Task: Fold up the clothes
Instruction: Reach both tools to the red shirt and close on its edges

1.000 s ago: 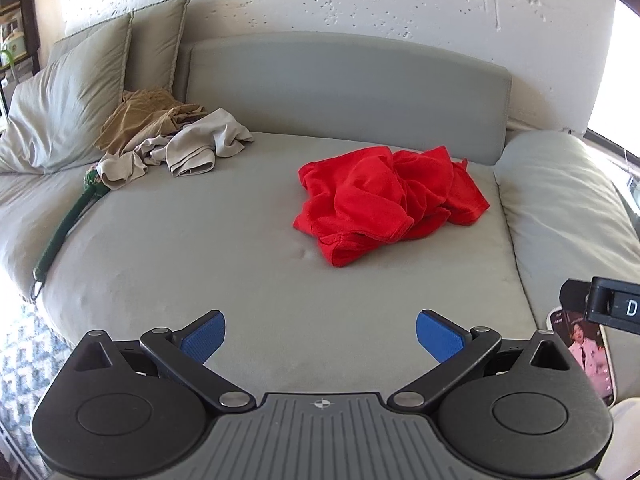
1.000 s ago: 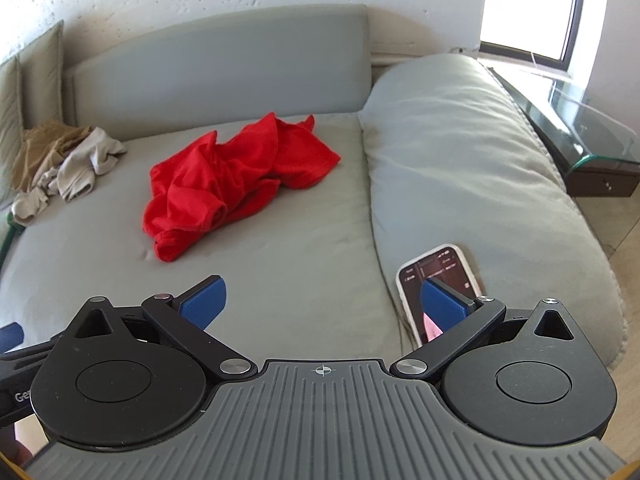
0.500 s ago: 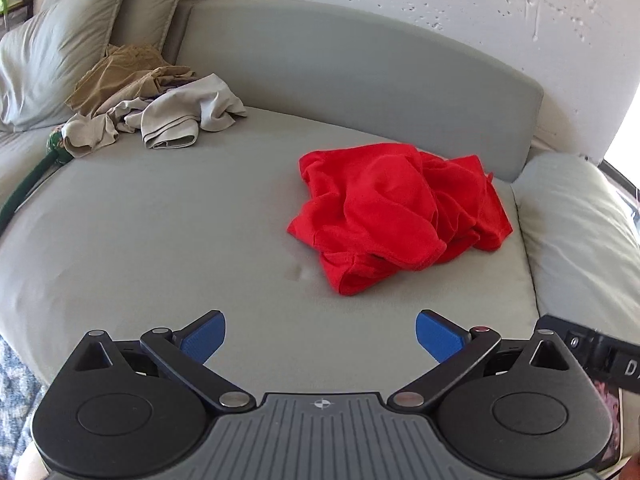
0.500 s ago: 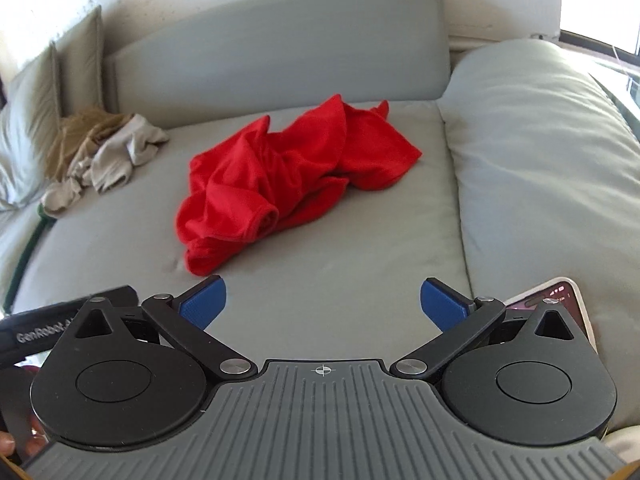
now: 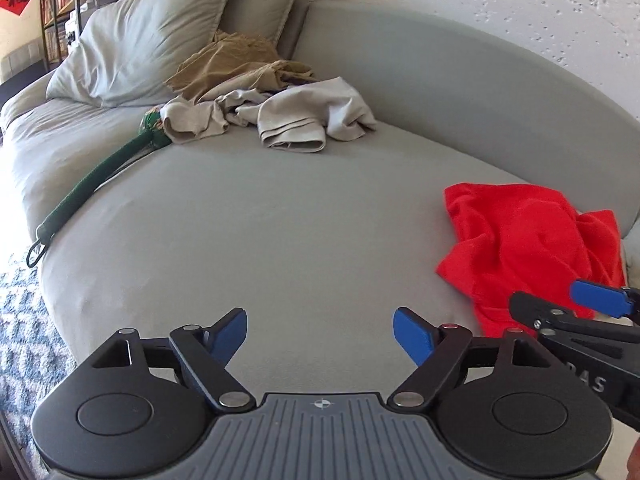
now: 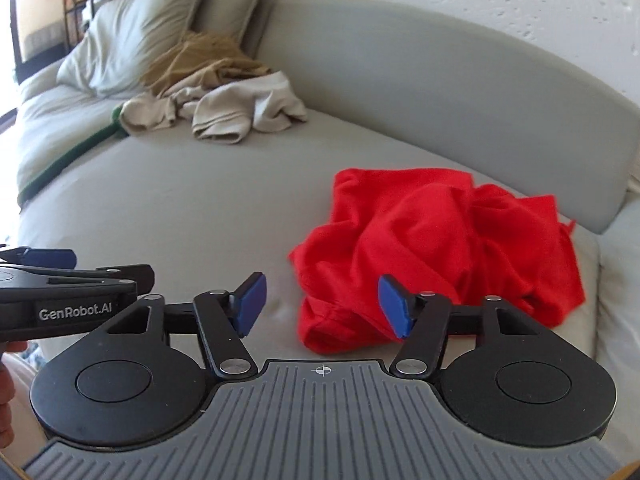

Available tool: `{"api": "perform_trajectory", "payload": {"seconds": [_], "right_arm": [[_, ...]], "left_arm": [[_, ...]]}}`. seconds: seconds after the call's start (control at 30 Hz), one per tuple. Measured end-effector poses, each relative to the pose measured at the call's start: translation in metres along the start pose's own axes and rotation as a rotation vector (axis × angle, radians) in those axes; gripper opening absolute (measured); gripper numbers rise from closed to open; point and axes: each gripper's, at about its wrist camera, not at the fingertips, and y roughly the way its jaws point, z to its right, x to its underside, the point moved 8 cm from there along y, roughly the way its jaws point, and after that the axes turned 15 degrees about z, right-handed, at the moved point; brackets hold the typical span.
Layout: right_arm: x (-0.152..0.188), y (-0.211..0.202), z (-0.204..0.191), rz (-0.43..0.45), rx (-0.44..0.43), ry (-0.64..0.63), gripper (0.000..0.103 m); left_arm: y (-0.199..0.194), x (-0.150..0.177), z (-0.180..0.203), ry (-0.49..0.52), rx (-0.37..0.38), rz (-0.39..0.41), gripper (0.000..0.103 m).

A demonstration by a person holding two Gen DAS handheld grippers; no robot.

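Big round grey bed (image 5: 280,240) against a rough white wall (image 5: 520,20), pillows (image 5: 160,32) at 11 o'clock. Crumpled red shirt (image 6: 440,248) sits at 3 o'clock. Left gripper (image 5: 320,334) and right gripper (image 6: 320,306) fingers are closing on nothing.

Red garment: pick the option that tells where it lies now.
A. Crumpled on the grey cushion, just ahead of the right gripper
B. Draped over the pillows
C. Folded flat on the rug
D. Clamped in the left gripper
A. The red garment lies bunched on the grey cushion just beyond the right gripper, whose closing jaws hold nothing yet.
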Motion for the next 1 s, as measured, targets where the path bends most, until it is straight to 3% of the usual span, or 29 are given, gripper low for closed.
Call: {"api": "perform_trajectory", "payload": {"seconds": [0.2, 0.3, 0.33, 0.37, 0.43, 0.6, 0.77, 0.87, 1.0], "right_arm": [[0.028, 0.061, -0.019, -0.099, 0.049, -0.194, 0.056], [0.033, 0.078, -0.021, -0.101, 0.092, -0.297, 0.056], [0.033, 0.083, -0.022, -0.100, 0.105, -0.333, 0.043], [0.031, 0.085, -0.021, -0.099, 0.115, -0.344, 0.007], [0.013, 0.077, -0.008, -0.069, 0.123, -0.216, 0.004], [-0.087, -0.014, 0.070, 0.196, 0.217, 0.165, 0.004], [-0.176, -0.151, 0.138, 0.457, 0.280, 0.320, 0.004], [-0.194, -0.226, 0.156, 0.524, 0.294, 0.403, 0.004], [-0.156, -0.286, 0.166, 0.450, 0.259, 0.556, 0.004]], "left_arm": [[0.018, 0.011, -0.011, -0.052, 0.020, -0.032, 0.080], [0.022, 0.013, -0.010, -0.073, 0.047, -0.048, 0.082], [0.021, 0.012, -0.009, -0.072, 0.054, -0.046, 0.082], [0.020, 0.012, -0.008, -0.069, 0.061, -0.041, 0.082], [0.014, 0.008, -0.006, -0.072, 0.086, -0.014, 0.081], [-0.014, -0.011, 0.006, -0.038, 0.144, 0.077, 0.080], [-0.063, -0.035, 0.025, -0.078, 0.248, 0.167, 0.083], [-0.098, -0.039, 0.043, -0.091, 0.374, 0.181, 0.091], [-0.132, -0.020, 0.063, -0.079, 0.503, 0.144, 0.094]]}}
